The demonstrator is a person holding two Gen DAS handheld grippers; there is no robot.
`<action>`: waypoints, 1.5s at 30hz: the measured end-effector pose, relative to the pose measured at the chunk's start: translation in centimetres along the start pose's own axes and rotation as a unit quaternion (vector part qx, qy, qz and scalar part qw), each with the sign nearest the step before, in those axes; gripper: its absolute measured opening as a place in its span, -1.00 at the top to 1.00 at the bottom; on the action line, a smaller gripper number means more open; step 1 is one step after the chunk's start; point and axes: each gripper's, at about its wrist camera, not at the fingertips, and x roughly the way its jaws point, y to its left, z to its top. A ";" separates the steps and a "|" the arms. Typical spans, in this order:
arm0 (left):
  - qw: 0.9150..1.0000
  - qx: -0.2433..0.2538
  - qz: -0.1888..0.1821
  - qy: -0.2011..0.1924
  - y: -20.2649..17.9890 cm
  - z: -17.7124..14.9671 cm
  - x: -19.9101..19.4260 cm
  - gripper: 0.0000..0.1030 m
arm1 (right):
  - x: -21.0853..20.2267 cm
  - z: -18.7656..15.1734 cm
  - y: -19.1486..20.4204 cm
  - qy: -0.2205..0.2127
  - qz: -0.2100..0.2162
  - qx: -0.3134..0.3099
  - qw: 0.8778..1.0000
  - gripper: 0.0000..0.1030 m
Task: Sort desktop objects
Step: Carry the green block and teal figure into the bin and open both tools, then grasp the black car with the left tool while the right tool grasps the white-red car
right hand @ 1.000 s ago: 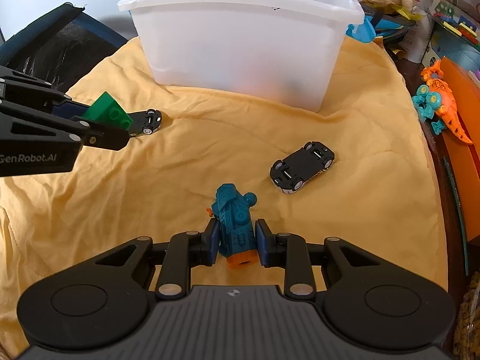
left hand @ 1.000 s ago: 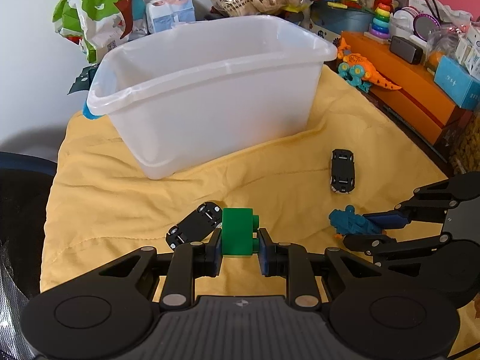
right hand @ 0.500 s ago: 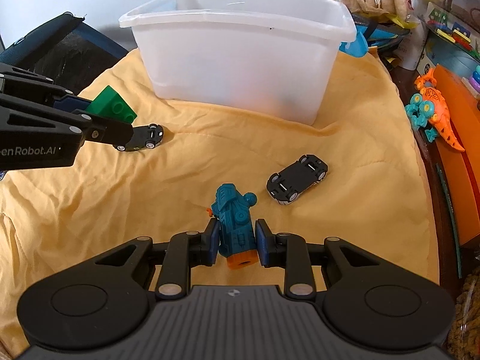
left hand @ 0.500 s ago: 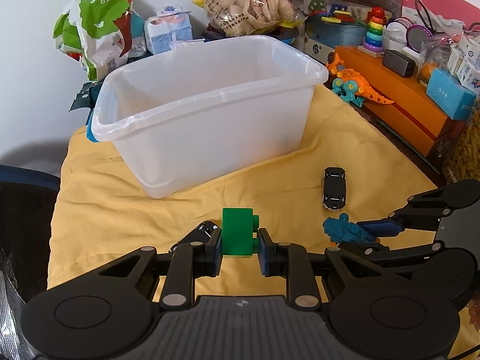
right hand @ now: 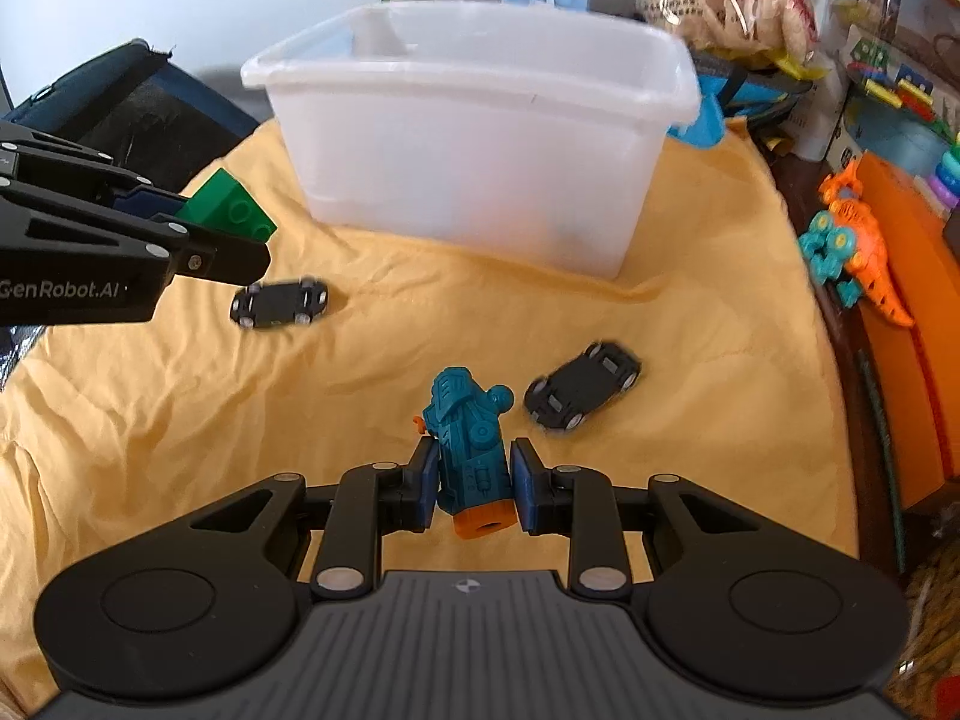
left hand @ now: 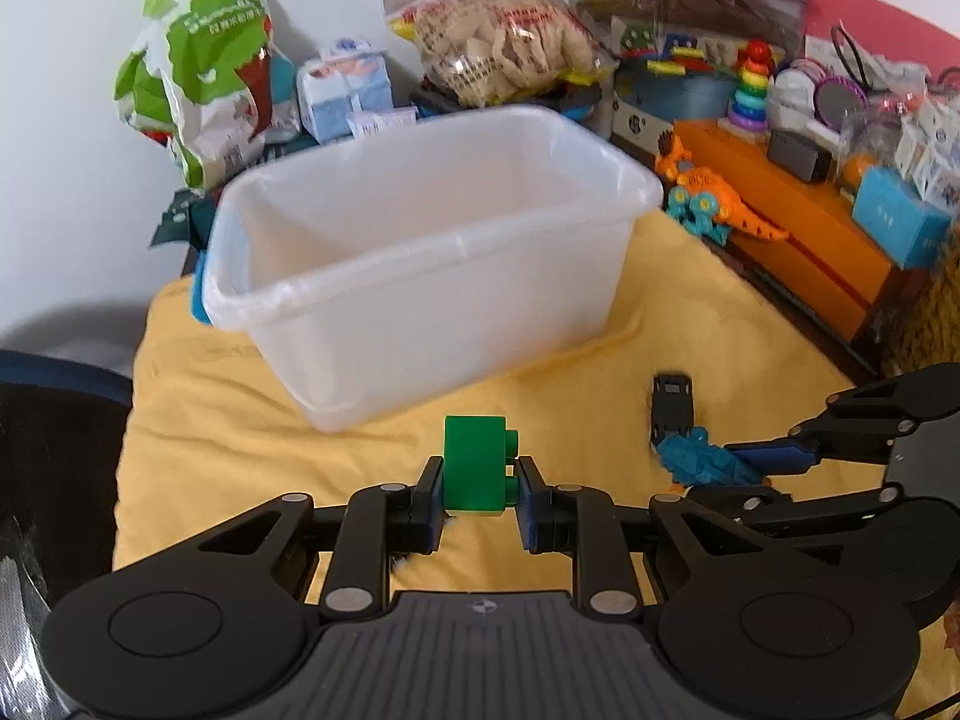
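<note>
My left gripper point(left hand: 478, 495) is shut on a green building brick point(left hand: 477, 462) and holds it above the yellow cloth point(left hand: 252, 450), in front of the white plastic bin point(left hand: 420, 264). My right gripper point(right hand: 471, 483) is shut on a teal toy with an orange end point(right hand: 471, 444), raised off the cloth. The bin point(right hand: 480, 138) looks empty. Two black toy cars lie on the cloth, one at left point(right hand: 279, 303) under the left gripper and one at right point(right hand: 582, 387). The left view shows the right gripper point(left hand: 690, 468) and one car point(left hand: 671, 399).
An orange and teal dinosaur toy point(right hand: 855, 252) sits on an orange box point(left hand: 798, 222) at the right edge. Snack bags point(left hand: 198, 72), small boxes and a stacking-ring toy point(left hand: 753, 84) crowd the back behind the bin. A dark chair point(right hand: 120, 102) stands at the left.
Both grippers have risen with their toys and moved toward the bin, so its inside now shows. The cars have not moved on the cloth.
</note>
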 end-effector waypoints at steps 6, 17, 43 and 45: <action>0.999 0.004 0.005 -0.031 0.8 2.9 -1.3 0.49 | -2.5 2.8 -0.9 -0.044 -0.003 0.008 0.999 0.44; 0.996 0.011 0.054 -0.070 2.8 10.5 0.5 0.48 | -3.7 12.1 -2.6 -0.119 -0.028 -0.002 0.993 0.44; 0.993 -0.012 0.104 -0.053 5.0 5.0 -0.3 -0.31 | -1.9 12.4 -5.4 -0.129 -0.033 0.045 0.990 -0.18; 0.996 -0.011 0.086 -0.027 5.1 2.7 0.6 -0.31 | -2.7 10.8 -5.8 -0.134 -0.038 0.053 0.989 -0.24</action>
